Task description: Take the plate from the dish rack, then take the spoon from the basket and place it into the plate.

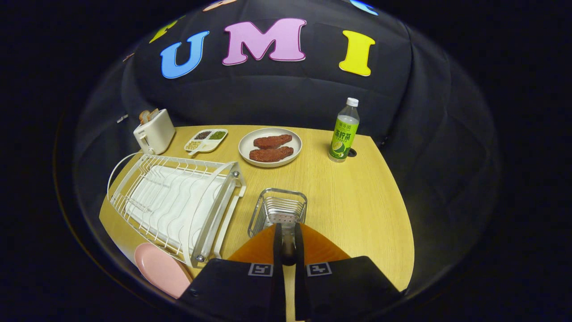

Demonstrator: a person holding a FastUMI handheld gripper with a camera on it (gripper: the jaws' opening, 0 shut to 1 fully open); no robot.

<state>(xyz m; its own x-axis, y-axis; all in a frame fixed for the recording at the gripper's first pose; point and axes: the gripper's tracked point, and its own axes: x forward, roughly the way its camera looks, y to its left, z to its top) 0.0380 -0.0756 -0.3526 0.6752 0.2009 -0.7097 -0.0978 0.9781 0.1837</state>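
A: As the scene runs from its left side, what sits on the wooden table?

B: A white toaster with bread in its slots stands at the far left corner. Nearer than it, a white wire dish rack lies along the left side, and a pink plate rests flat on the table just off the rack's near end, beside the gripper's left finger.

A: And toward the middle?

B: A small divided tray of grains sits beyond the rack. Next comes a white plate holding two reddish-brown pieces of food. Closer in, a metal wire basket stands just ahead of the fingers.

A: How is the gripper posed?

B: It points forward over the table, tilted down toward the basket. Its two black fingers, backed with orange, are drawn close together, and a dark, shiny spoon handle sits pinched between them, right at the basket's near rim. Both fingers press on it.

A: What is farther right?

B: A green-labelled drink bottle with a white cap stands upright near the table's far right edge, well apart from the basket.
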